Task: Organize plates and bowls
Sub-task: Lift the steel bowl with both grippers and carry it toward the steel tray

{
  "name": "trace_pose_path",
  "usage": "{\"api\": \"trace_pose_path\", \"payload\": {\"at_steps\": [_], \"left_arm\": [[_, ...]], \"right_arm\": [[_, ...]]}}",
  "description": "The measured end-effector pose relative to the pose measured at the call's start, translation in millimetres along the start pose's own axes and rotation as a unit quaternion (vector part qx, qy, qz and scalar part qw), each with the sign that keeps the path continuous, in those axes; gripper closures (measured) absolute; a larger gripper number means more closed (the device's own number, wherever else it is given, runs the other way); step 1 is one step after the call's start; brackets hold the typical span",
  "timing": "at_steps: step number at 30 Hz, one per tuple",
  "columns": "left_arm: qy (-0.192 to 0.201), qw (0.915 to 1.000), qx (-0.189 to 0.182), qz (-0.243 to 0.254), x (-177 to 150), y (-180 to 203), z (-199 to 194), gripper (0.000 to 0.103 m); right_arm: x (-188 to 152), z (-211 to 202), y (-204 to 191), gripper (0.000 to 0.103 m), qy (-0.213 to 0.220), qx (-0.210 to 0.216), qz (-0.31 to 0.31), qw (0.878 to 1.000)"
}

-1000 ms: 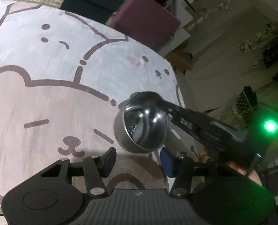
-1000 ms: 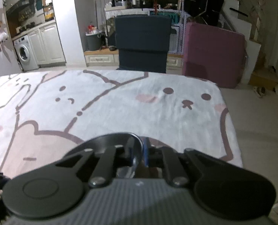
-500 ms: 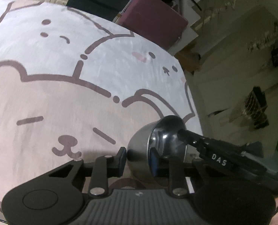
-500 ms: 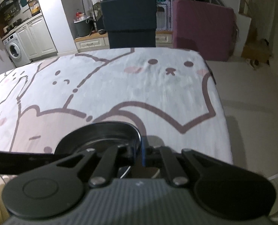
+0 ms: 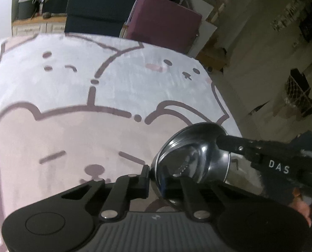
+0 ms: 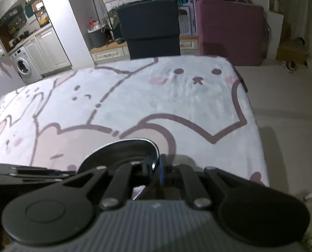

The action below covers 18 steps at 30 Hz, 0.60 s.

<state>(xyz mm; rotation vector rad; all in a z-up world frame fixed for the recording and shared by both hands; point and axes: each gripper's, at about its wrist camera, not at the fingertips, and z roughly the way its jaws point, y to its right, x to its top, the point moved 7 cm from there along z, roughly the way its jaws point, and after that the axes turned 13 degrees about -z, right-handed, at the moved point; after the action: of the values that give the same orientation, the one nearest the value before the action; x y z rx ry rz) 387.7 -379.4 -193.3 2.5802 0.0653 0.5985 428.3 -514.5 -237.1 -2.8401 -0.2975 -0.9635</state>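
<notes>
Left wrist view, nearest: the left claw [image 5: 156, 180] is clenched on the rim of a round, shiny stainless-steel bowl [image 5: 189, 159]. One black finger [image 5: 144, 179] presses the outer wall; the other sits inside, seen through the reflective interior. The bowl is tilted, mouth turned towards the camera, and is held over the near right part of the desk.

The right claw [image 5: 221, 140] enters this view from the right as a black arm marked "DAS". It grips the opposite side of the same rim. Part of the person's hand [image 5: 303, 201] shows behind it at the right edge.

Right wrist view, nearest: the right claw [image 6: 155, 168] is clenched on the thin metal rim of the steel bowl [image 6: 122, 151], a blue pad [image 6: 161, 171] pressed against the rim's outer side. The bowl's dark interior opens upward and to the left. The left claw's black arm [image 6: 27, 173] reaches in from the left edge.

Beneath: the desk is covered by a pale cloth printed with pink-and-white cartoon bears outlined in brown [image 5: 72, 96].

Beyond the desk's far edge: a dark navy block-shaped seat [image 6: 151, 29] and a maroon upholstered block [image 6: 229, 35] stand side by side. Farther left, a white front-loading washing machine [image 6: 23, 67] stands under the white kitchen cabinets.
</notes>
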Motion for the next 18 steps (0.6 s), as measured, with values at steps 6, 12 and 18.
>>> {"api": "trace_pose_path", "payload": {"at_steps": [6,12,18], "left_arm": [[0.025,0.9993,-0.003,0.027,4,-7,-41,0.097],[0.054,0.9972,-0.005,0.052,9,-16,-95,0.099],[0.07,0.9964,-0.016,0.045,10,-35,-141,0.099]], "right_arm": [[10,-24,-30,0.095,0.015,-0.011,-0.024,1.0],[23,-55,-68,0.095,0.033,-0.017,-0.036,0.999],[37,-82,-105,0.096,0.053,-0.012,-0.029,0.998]]}}
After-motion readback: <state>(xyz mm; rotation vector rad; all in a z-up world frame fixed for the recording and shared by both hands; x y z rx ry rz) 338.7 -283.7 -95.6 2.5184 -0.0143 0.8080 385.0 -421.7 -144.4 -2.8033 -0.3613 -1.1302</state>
